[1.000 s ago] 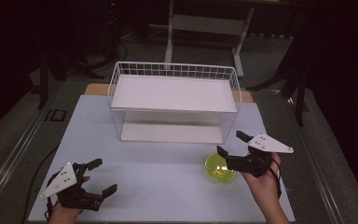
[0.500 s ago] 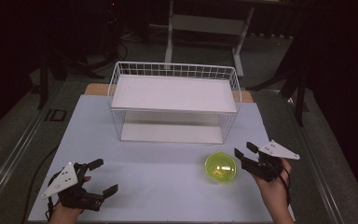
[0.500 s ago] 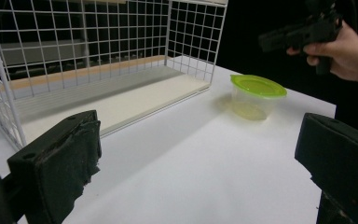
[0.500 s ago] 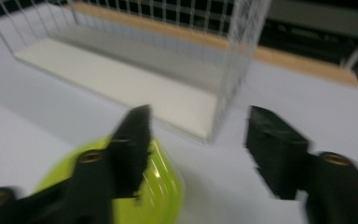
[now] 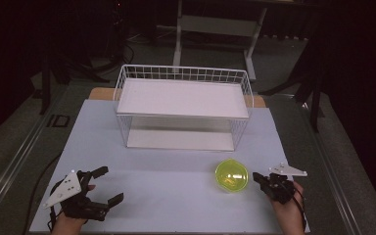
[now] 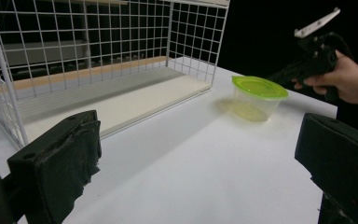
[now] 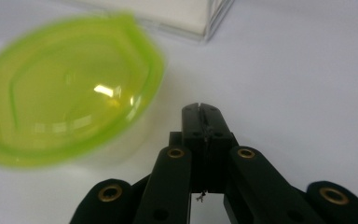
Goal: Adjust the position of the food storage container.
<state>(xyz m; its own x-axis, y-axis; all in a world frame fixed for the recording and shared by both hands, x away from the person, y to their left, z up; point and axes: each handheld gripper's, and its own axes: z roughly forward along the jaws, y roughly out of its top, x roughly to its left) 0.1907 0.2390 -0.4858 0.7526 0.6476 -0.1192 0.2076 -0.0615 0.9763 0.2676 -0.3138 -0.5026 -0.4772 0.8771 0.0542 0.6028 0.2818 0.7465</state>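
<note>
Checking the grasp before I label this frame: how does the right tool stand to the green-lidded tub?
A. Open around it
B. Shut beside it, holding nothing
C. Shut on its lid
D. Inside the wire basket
B: in the right gripper view the right tool has its jaws pressed together, with the tub off to one side, apart.

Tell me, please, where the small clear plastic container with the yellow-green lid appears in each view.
High view: the small clear plastic container with the yellow-green lid stands right of centre, near the table's front edge, left of the right gripper.
Left gripper view: upper right, on the white table.
Right gripper view: upper left, blurred, beside the closed jaws.
Shared landmark: the white wire basket behind it.
</note>
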